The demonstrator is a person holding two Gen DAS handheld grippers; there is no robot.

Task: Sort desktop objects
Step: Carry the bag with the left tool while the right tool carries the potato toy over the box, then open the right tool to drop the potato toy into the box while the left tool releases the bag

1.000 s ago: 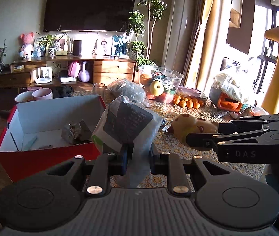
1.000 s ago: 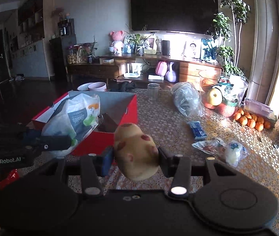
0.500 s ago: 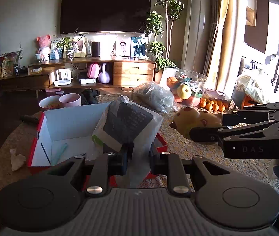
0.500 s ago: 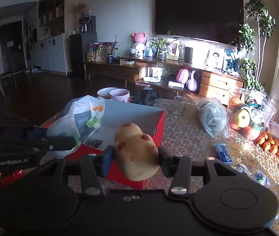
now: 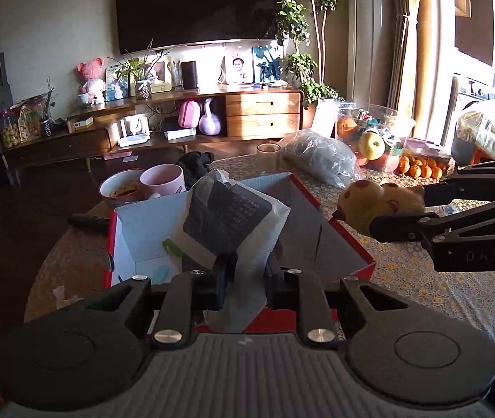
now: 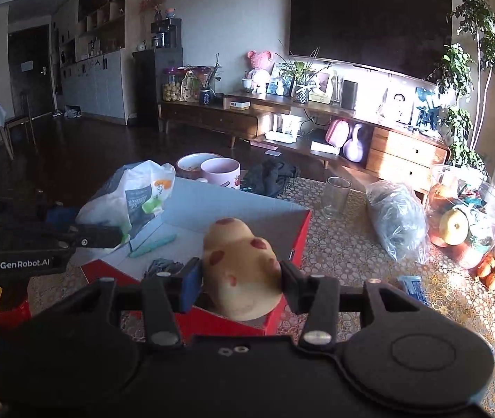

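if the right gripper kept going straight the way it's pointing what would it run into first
Most likely the red box. The right gripper, shut on the spotted toy, points down and forward over the box's near corner, so the toy would probably meet its pale inside first. Depth is hard to judge through the fisheye.
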